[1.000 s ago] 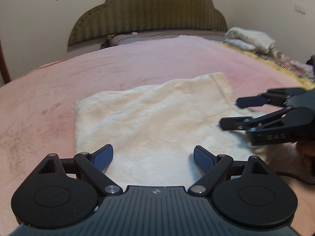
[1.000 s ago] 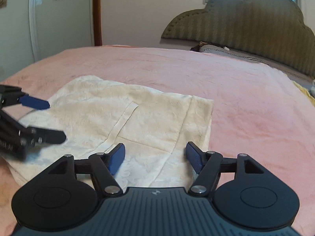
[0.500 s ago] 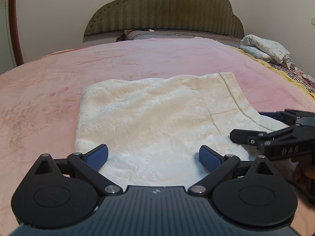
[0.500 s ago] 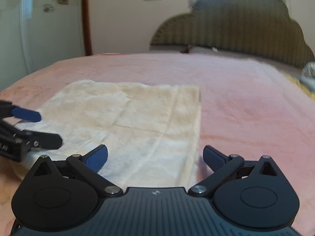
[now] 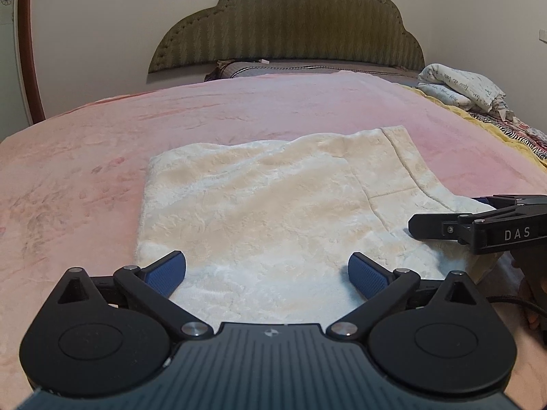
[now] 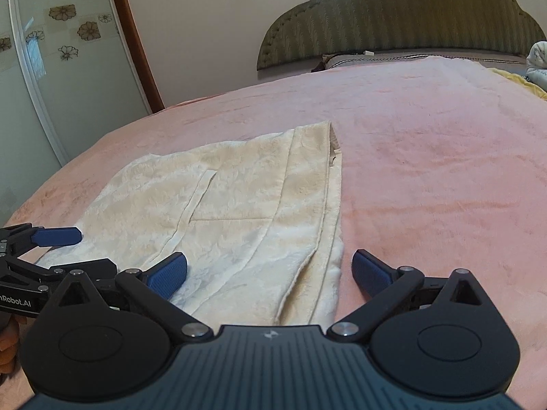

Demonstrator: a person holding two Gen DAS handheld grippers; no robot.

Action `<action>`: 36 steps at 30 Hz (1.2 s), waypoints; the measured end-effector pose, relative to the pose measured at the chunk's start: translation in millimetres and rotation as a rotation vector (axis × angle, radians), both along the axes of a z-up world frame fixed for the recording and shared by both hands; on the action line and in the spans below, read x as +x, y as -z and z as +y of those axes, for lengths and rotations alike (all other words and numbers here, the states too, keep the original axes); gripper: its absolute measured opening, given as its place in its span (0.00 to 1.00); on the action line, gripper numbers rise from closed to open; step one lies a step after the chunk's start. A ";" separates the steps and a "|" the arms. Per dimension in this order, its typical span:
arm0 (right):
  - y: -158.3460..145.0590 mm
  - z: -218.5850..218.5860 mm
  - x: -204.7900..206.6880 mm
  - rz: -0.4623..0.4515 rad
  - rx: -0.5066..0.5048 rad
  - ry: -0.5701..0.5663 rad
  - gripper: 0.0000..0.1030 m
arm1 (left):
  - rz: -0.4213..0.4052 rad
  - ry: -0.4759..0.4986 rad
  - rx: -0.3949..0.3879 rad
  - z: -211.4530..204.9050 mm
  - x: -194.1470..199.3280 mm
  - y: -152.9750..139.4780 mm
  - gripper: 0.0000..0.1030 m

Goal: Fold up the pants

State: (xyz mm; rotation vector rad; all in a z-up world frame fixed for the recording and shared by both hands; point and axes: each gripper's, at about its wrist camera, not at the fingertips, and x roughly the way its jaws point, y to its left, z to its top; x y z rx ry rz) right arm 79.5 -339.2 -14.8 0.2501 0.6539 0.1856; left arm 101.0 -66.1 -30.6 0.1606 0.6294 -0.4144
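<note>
Cream pants (image 5: 273,198) lie folded into a flat rectangle on the pink blanket (image 5: 85,177). My left gripper (image 5: 268,275) hovers open over their near edge, with only cloth below its blue pads (image 5: 167,273). In the right wrist view the pants (image 6: 239,212) show a pocket seam and the hem on the right. My right gripper (image 6: 269,273) stands open over their near right corner, nothing pinched. Each gripper shows in the other's view: the right gripper (image 5: 444,212) over the right edge, the left gripper (image 6: 95,251) at the left edge.
A green padded headboard (image 5: 290,27) closes the far end of the bed. A folded printed quilt (image 5: 461,85) and a yellow-edged blanket (image 5: 506,136) lie at the far right. A sliding door with flower stickers (image 6: 51,68) stands left of the bed.
Both grippers' jaws have spread wider. The right gripper has rolled and dropped closer to the pants' right edge. The pants lie as before.
</note>
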 end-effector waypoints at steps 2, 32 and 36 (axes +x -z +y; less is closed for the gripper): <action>0.3 -0.8 -0.1 -0.001 0.007 0.000 1.00 | -0.023 -0.034 0.021 3.7 -2.5 -7.3 1.00; 6.9 -46.3 46.4 0.087 0.348 -0.112 0.33 | 0.371 0.023 -0.568 97.9 92.6 11.7 0.60; -3.8 -36.3 35.1 0.040 0.305 -0.110 0.23 | 0.296 0.007 -0.514 107.7 85.5 8.4 0.24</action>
